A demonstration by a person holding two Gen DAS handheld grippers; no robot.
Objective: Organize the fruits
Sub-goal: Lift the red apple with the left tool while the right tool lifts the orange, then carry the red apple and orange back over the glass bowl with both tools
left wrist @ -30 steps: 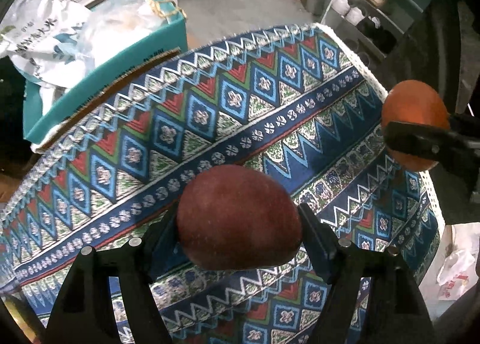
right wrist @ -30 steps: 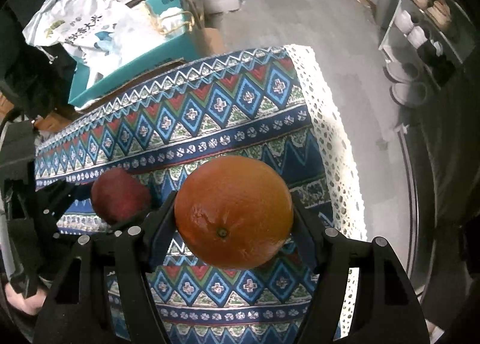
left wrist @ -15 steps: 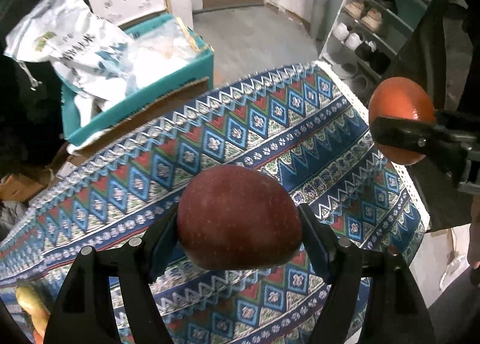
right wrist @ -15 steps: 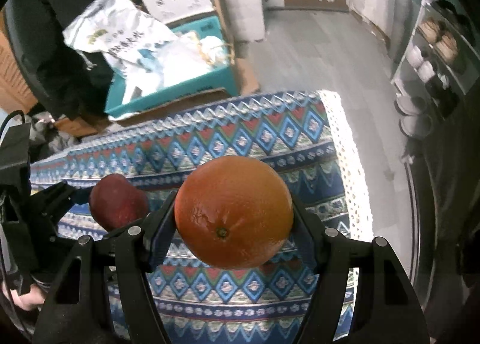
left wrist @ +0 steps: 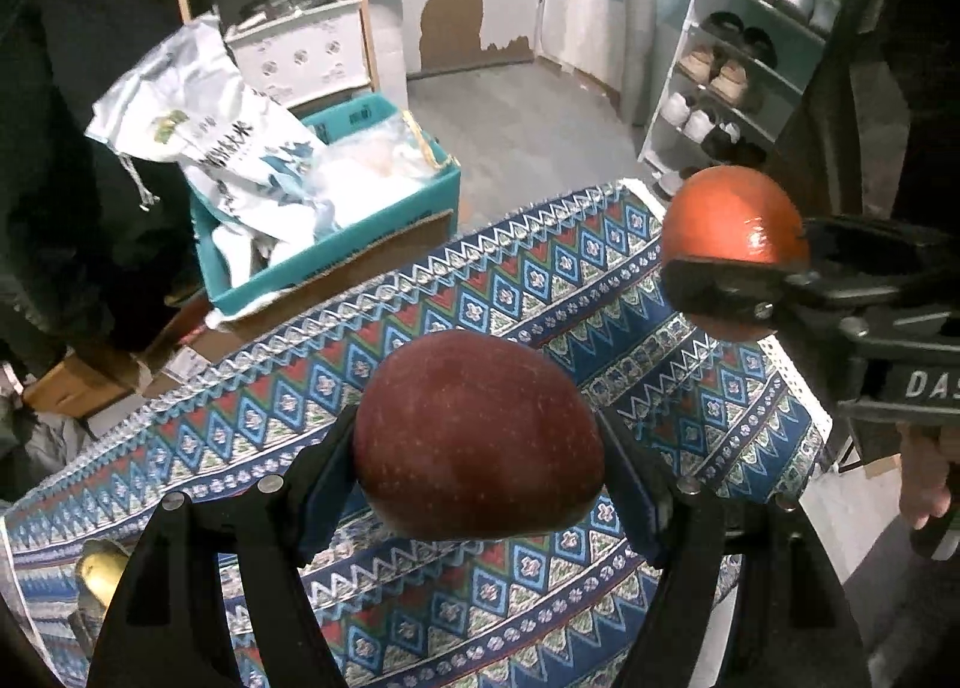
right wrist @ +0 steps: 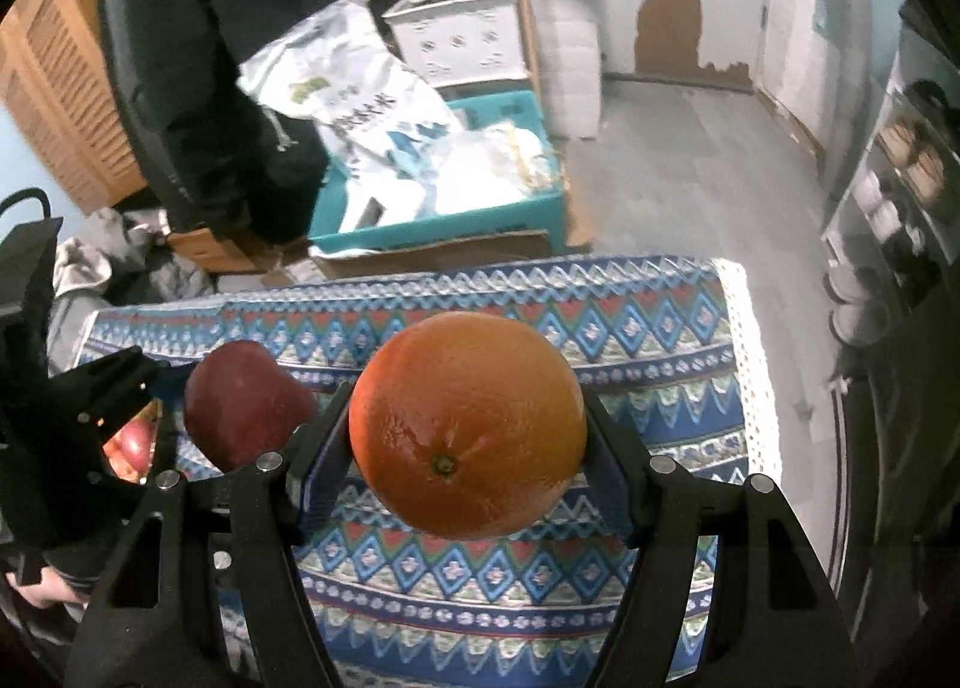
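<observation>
Holding both fruits aloft above the patterned cloth (left wrist: 540,292), your left gripper (left wrist: 478,448) clamps the apple (left wrist: 478,442); at two o'clock, your right gripper (right wrist: 467,430) clamps the orange (right wrist: 467,424). Neither is placed yet.

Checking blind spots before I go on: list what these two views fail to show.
- Left wrist view: cloth under the apple, hidden by the left gripper.
- Left wrist view: yellow thing, cut off behind a finger.
- Right wrist view: red fruit, mostly masked by the left gripper.
- Right wrist view: cloth beneath the orange and right gripper.
</observation>
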